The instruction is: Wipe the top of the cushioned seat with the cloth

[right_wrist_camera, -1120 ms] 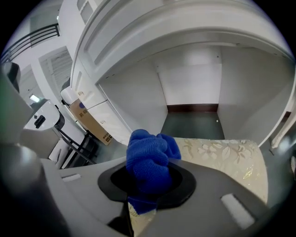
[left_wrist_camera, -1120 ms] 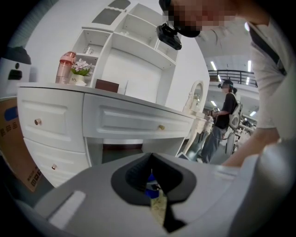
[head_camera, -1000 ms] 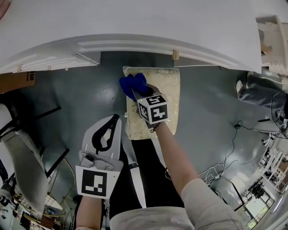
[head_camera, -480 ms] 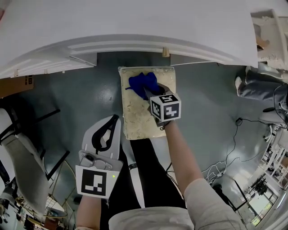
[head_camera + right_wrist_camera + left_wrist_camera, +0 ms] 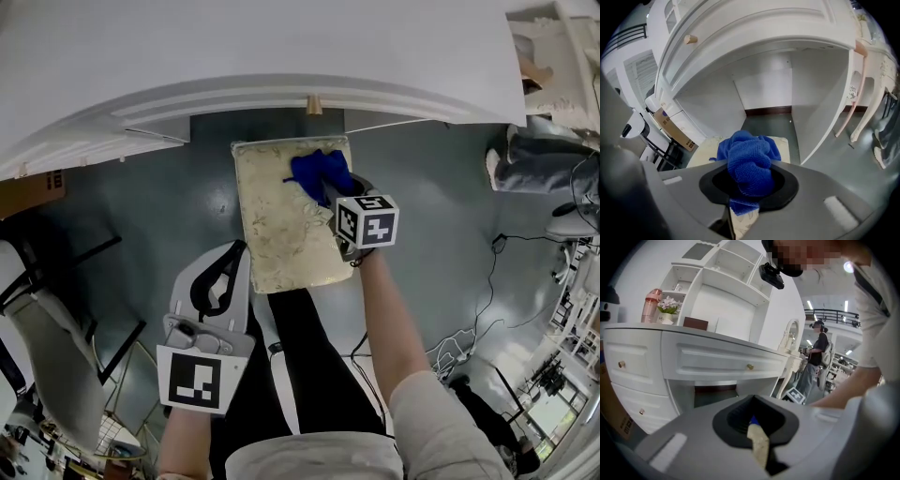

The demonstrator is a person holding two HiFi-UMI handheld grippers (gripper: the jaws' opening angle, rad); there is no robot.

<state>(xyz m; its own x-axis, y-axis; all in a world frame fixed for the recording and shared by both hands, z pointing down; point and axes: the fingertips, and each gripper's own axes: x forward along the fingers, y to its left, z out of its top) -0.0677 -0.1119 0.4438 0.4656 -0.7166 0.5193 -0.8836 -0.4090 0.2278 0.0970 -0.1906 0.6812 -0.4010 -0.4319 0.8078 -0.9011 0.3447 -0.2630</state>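
Since a second ago the right gripper [image 5: 334, 193] has carried the blue cloth [image 5: 320, 173] across the far edge of the cushioned seat [image 5: 272, 234], from the far left corner to the far right one. Its jaws are clenched on the cloth. In the right gripper view the bunched blue terry [image 5: 749, 161] fills the gap between them and bulges out ahead of the tips, with a small fold hanging below. The cloth's underside presses on the cream, patterned seat top [image 5: 705, 152], close to the edge nearest the white dressing table [image 5: 281, 56]. The marker cube [image 5: 367, 221] sits just behind the jaws, over the seat's right edge.

The left gripper [image 5: 219, 279] hangs beside the seat's near left corner, clear of the cushion. In the left gripper view its jaws [image 5: 757, 427] are drawn together with nothing between them; only a thin slit shows a strip of the cream seat and a speck of blue beyond. That view also takes in the dressing table's drawer front with a brass knob [image 5: 750, 366], a pink bottle [image 5: 650, 305] and small flowers [image 5: 668, 304] on top.
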